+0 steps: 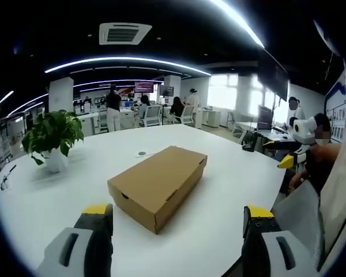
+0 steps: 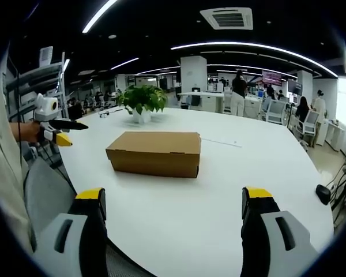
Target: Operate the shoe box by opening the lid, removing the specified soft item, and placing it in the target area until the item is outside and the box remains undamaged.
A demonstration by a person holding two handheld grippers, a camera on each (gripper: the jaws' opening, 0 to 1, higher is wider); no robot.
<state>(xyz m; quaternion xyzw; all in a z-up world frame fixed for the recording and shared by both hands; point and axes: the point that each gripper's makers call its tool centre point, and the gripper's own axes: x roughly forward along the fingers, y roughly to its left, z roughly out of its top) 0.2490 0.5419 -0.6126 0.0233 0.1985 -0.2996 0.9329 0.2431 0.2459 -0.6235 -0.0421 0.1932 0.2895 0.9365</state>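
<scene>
Box [image 1: 159,186], lid down, on white table [image 1: 230,173], near its middle, plant [image 1: 52,134] far left. Left gripper [image 1: 176,222] and right gripper [image 2: 173,210]: jaws wide apart, holding nothing, near side of box.

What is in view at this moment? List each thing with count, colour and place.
shoe box: one, brown cardboard, lid closed, middle of the table.
table: one, white, large and rounded, under the box.
potted plant: one, green leaves in a white pot, on the table beyond the box.
small round disc: one, grey, on the table behind the box.
office chairs: several, white, by desks in the background.
people: several, standing or seated at the far desks.
left gripper: one, grey with yellow tips, jaws apart, short of the box.
right gripper: one, same colours, jaws apart, short of the box.
</scene>
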